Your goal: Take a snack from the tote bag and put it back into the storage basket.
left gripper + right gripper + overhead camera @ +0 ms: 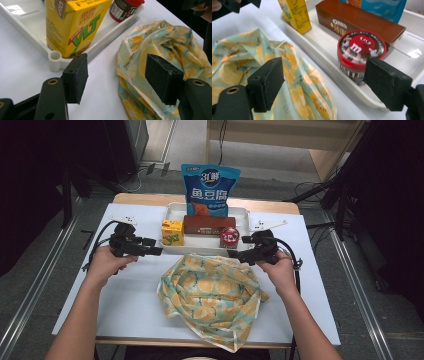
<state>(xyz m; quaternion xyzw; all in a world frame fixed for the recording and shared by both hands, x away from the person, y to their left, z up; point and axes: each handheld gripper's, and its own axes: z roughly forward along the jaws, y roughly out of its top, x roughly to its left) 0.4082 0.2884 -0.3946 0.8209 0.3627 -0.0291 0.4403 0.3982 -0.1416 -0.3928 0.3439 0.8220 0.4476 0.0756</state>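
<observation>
nothing looks packed yet: the crumpled lemon-print fabric bag (212,292) lies on the white bench (125,295) before the white plastic tray (175,210), which holds all four snacks; the left claw (152,251) and right claw (239,255) hover open and empty at the bag's upper corners; opening it and loading remain.

At the upper left of my left gripper view I read "VLT" in green letters on the yellow cardboard drink carton (75,27), with red Chinese characters above that I cannot make out. In my right gripper view, upper middle, the long brown cardboard box (359,23) carries "OREO" in a white oval. Just below it, the round red-lidded candy jar (360,53) shows a white "m". In the high view, top centre, the tall blue foil snack pouch (210,187) reads "鱼豆腐".
</observation>
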